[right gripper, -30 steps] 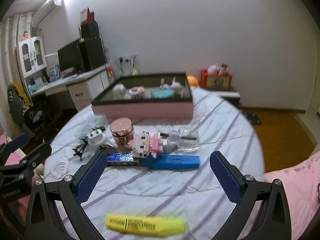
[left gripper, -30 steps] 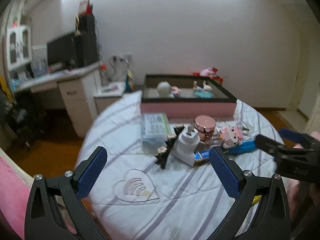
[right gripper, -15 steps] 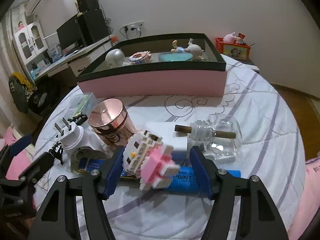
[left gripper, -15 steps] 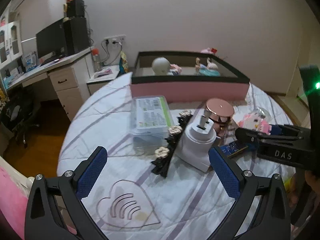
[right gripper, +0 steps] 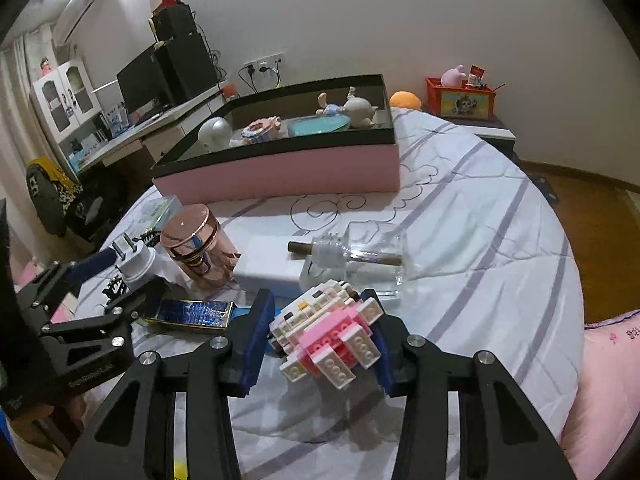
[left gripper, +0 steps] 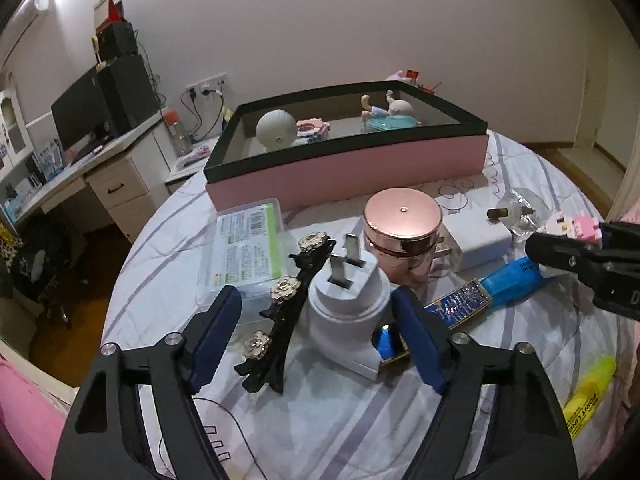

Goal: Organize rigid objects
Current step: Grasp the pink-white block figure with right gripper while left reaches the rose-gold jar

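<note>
My left gripper (left gripper: 316,334) straddles a white plug adapter (left gripper: 348,308) and a black hair clip with flowers (left gripper: 280,308) on the striped bedcover. Its jaws are closing, and the blue pads stand clear of both. My right gripper (right gripper: 320,340) has a white and pink brick figure (right gripper: 324,340) between its closing jaws. The right pad (right gripper: 380,348) is at the figure's edge and a thin gap shows at the left pad. A pink box with a black rim (right gripper: 280,176) stands behind, with several figurines inside.
Close by are a rose-gold jar (left gripper: 402,232), a clear case with a green label (left gripper: 244,248), a glittery blue case (right gripper: 192,312), a blue carton (left gripper: 512,280), a white box (right gripper: 268,268), a glass bottle (right gripper: 360,256) and a yellow highlighter (left gripper: 588,396). A desk stands left of the bed.
Both grippers came forward and down onto the pile. The left jaws narrowed around the adapter and hair clip. The right jaws narrowed around the brick figure.
</note>
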The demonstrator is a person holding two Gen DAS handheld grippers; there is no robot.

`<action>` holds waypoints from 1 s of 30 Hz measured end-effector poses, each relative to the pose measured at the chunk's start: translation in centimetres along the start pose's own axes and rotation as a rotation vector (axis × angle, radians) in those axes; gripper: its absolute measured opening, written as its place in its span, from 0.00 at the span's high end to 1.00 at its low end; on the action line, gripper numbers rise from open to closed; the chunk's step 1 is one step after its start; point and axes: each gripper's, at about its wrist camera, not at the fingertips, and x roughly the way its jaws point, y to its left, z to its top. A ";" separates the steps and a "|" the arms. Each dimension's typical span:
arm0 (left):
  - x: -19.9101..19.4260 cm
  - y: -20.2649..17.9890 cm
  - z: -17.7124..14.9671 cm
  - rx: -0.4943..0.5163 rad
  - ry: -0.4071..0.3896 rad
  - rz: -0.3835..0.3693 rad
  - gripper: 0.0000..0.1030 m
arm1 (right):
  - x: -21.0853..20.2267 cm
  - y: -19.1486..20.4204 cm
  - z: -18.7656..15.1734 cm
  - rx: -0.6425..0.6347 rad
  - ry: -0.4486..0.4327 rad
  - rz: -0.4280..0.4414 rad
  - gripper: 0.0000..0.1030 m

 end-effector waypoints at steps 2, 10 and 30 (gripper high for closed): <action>-0.2 -0.3 0.0 0.014 0.006 -0.009 0.34 | 0.0 0.0 0.2 -0.001 -0.004 0.007 0.56; -0.5 0.6 0.4 -0.062 0.011 -0.063 0.53 | -0.2 -0.2 0.1 0.000 -0.021 0.043 0.56; -0.3 1.3 -0.6 -0.106 0.088 -0.088 0.39 | -0.8 1.8 -0.5 -0.015 -0.022 0.099 0.56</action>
